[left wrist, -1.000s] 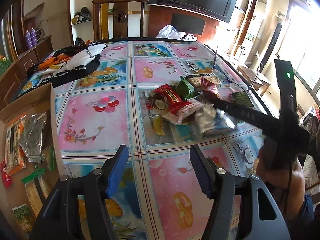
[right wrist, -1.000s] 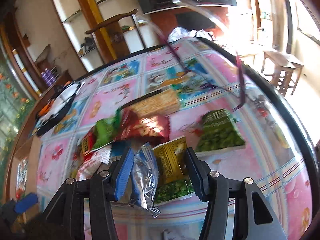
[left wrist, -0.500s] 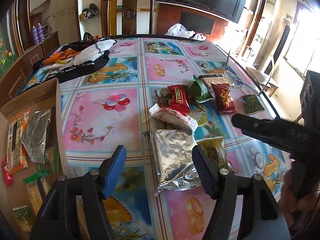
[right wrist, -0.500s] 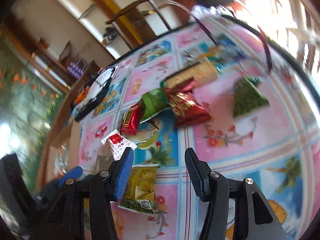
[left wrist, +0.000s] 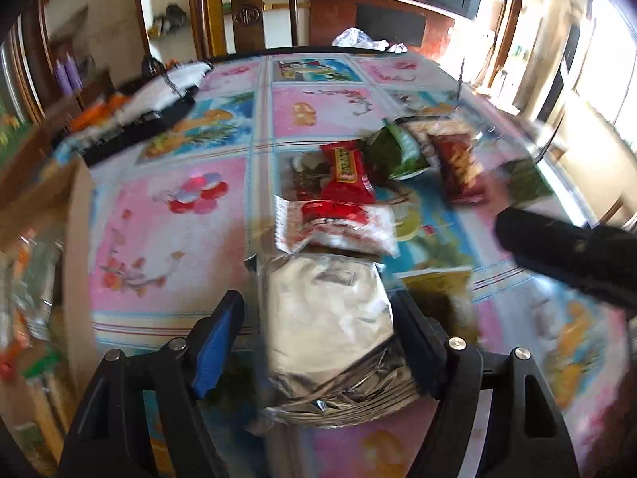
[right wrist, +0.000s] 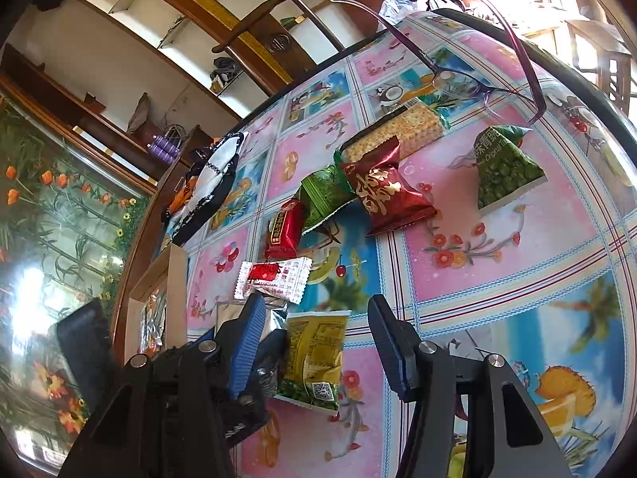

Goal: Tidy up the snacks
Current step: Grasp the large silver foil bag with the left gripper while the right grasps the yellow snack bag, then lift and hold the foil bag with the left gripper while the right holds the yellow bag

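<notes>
A silver foil pack (left wrist: 326,338) lies on the flowered table (left wrist: 167,247) between the fingers of my left gripper (left wrist: 314,302). Its jaws are opening; the blue left pad stands clear of the foil. To the right a yellow-green pack (left wrist: 438,290) lies flat. In the right wrist view that yellow-green pack (right wrist: 314,354) sits below my right gripper (right wrist: 316,306), which is open with nothing pressed. A white-and-red pack (right wrist: 274,279), a red pack (right wrist: 284,229), a green pack (right wrist: 322,195) and a dark red pack (right wrist: 386,191) lie farther out.
A cardboard box (left wrist: 75,239) with several snacks in it stands at the table's left edge. A cracker pack (right wrist: 402,131), a green pea pack (right wrist: 505,167) and eyeglasses (right wrist: 489,91) lie at the far right. A black-and-white cloth (left wrist: 159,95) covers the far left corner.
The silver and yellow-green packs have come from the pile to the near side. My left gripper has sunk over the silver pack with wider jaws. The right gripper has drawn back and rolled.
</notes>
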The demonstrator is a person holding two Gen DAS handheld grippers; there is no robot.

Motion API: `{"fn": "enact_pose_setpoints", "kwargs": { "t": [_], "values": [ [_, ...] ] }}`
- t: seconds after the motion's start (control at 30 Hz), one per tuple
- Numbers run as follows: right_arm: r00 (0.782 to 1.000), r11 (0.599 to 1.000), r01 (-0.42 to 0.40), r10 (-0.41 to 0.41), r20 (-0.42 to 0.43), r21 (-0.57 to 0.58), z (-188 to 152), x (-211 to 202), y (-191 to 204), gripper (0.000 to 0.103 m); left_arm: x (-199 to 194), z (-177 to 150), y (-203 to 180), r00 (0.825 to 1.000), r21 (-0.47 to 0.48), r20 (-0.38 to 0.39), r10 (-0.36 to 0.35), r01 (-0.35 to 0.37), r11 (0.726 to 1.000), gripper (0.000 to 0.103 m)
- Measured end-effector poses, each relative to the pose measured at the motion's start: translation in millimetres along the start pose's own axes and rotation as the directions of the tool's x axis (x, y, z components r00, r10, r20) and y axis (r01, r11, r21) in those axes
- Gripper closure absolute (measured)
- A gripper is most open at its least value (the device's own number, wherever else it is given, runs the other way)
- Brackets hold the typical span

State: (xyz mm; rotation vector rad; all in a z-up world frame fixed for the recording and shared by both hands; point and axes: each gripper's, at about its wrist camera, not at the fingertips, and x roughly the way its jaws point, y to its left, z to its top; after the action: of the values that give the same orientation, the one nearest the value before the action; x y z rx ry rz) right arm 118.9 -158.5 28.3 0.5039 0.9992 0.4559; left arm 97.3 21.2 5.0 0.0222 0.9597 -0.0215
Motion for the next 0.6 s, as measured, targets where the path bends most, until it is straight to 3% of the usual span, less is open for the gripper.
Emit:
{"fn": "enact_pose_setpoints", "kwargs": {
  "t": [0.03,0.1,0.27,0.43,0.6],
  "values": [
    [1.000,1.000,0.001,-0.001,-0.001,-0.001,-0.4,0.1,0.6,0.045,-1.6,-1.4,-1.2,1.000,0.013,0.017,0.004,-0.005,1.000,0.040],
    [1.000,1.000,0.008,-0.008,-0.007,-0.011,-1.3,1.6,2.5,0.045,-3.6,-0.4,1.4,1.000,0.004,0.017,-0.001,0.000,1.000,0.046],
    [0.997,0.996,0.070,-0.070,-0.007,-0.057,-3.5,8.0,8.4,0.045,-10.0,-0.4,13.9,1.000,-0.038,0.014,-0.013,0.014,0.999,0.046],
    [0.993,0.987,0.116,-0.119,-0.022,-0.112,-9.8,17.6,17.0,0.045,-39.7,4.9,36.8,0.993,-0.118,0.117,0.026,-0.012,0.993,0.046],
    [0.983,0.967,0.159,-0.173,-0.055,-0.198,-20.5,34.4,28.9,0.045,-53.2,6.7,46.5,0.988,-0.145,0.150,0.023,0.000,0.989,0.046]
  ]
}}
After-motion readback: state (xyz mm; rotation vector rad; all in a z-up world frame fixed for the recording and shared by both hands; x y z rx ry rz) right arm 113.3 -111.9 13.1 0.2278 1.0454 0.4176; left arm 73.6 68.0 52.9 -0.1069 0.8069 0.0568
